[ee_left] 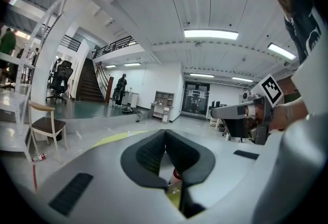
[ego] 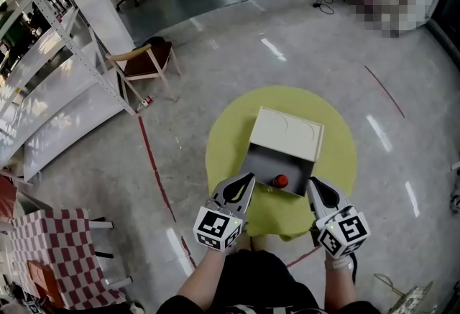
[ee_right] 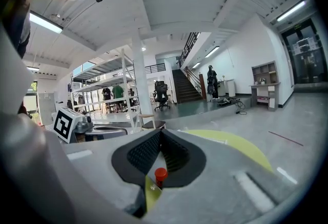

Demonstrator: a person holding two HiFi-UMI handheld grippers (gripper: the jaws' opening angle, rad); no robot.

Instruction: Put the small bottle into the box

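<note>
The small bottle (ego: 282, 181) has a red cap and stands inside the grey open box (ego: 262, 162), near its front wall. The box's cream lid (ego: 287, 131) is tipped back. My left gripper (ego: 249, 177) is shut and empty, with its tip by the box's front left corner. My right gripper (ego: 312, 181) is also shut and empty, at the front right corner. The bottle's red cap (ee_left: 176, 174) shows below the closed jaws of the left gripper (ee_left: 165, 131) in the left gripper view. The red cap (ee_right: 160, 172) shows the same way below the right gripper (ee_right: 161, 131) in the right gripper view.
The box sits on a round yellow-green table (ego: 230, 140). A wooden chair (ego: 144, 61) and white metal shelving (ego: 65, 54) stand to the left. A red-and-white checked cloth (ego: 57, 248) is at the lower left. Red tape lines (ego: 154, 169) cross the grey floor.
</note>
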